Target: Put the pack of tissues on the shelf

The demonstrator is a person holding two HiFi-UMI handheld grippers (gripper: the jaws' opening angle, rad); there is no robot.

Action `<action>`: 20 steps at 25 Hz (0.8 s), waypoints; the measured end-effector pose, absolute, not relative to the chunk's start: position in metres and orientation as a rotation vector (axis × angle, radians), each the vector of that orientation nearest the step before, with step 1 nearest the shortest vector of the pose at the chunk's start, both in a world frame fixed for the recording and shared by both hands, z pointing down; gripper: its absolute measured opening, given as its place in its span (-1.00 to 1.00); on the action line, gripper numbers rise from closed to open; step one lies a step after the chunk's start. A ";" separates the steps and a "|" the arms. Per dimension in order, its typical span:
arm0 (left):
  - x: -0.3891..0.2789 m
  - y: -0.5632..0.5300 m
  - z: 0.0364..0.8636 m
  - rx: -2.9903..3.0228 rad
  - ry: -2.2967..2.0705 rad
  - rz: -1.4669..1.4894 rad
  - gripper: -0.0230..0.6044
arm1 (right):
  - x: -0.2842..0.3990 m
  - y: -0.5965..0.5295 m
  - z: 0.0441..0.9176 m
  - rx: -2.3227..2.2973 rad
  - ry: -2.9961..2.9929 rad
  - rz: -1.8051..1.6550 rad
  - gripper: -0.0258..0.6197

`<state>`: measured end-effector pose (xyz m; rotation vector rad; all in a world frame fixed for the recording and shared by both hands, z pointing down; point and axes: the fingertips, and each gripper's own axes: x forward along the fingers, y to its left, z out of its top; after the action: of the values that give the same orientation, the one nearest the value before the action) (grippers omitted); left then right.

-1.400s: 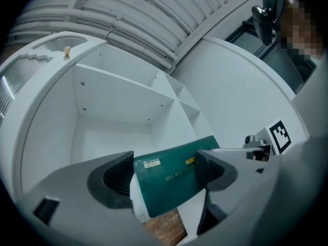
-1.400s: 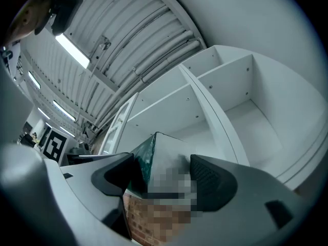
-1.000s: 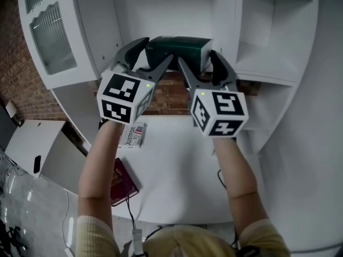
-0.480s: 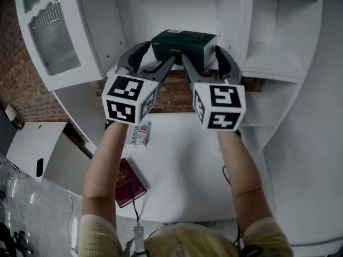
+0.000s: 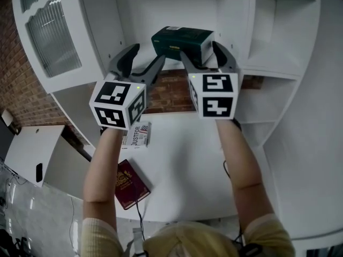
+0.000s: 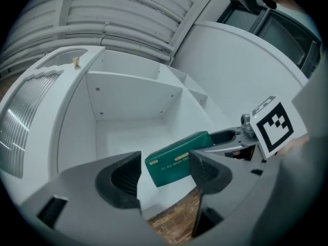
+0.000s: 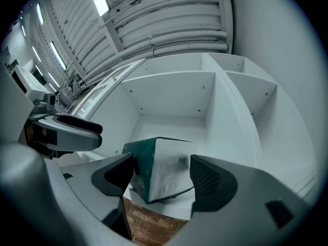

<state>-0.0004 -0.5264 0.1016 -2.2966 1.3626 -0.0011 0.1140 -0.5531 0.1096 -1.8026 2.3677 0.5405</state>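
Note:
The pack of tissues (image 5: pixel 182 43) is dark green with a white end and lies at the front edge of the white shelf (image 5: pixel 161 4). My right gripper (image 5: pixel 202 52) is shut on its right end; in the right gripper view the pack (image 7: pixel 159 165) fills the gap between the jaws of the right gripper (image 7: pixel 161 176), its underside on the shelf lip. My left gripper (image 5: pixel 144 58) stands open just left of the pack with nothing between its jaws. In the left gripper view the pack (image 6: pixel 174 164) lies beyond the left gripper (image 6: pixel 164 174).
A glass cabinet door (image 5: pixel 48 36) stands open at the left. An upright divider (image 5: pixel 244 25) walls the shelf bay at the right. Below, the white table (image 5: pixel 182 159) holds a small printed box (image 5: pixel 138 134) and a maroon booklet (image 5: pixel 130 183). Brick wall (image 5: pixel 171 92) shows under the shelf.
The pack has gone a little further onto the shelf with my right gripper. My left gripper has drawn off to the left, away from the pack's end, and rolled slightly.

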 end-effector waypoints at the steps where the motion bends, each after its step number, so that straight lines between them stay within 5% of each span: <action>1: -0.002 -0.525 0.101 -2.301 1.359 0.007 0.01 | 0.113 -0.555 0.109 -1.814 2.374 0.536 0.15; 20: -0.013 -0.495 0.090 -2.424 1.284 0.140 0.01 | 0.104 -0.563 0.112 -2.021 2.561 0.599 0.15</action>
<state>-0.0132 -0.4953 0.0896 -2.4237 1.2839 0.1395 0.1038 -0.5631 0.1119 -2.0211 2.5608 0.5991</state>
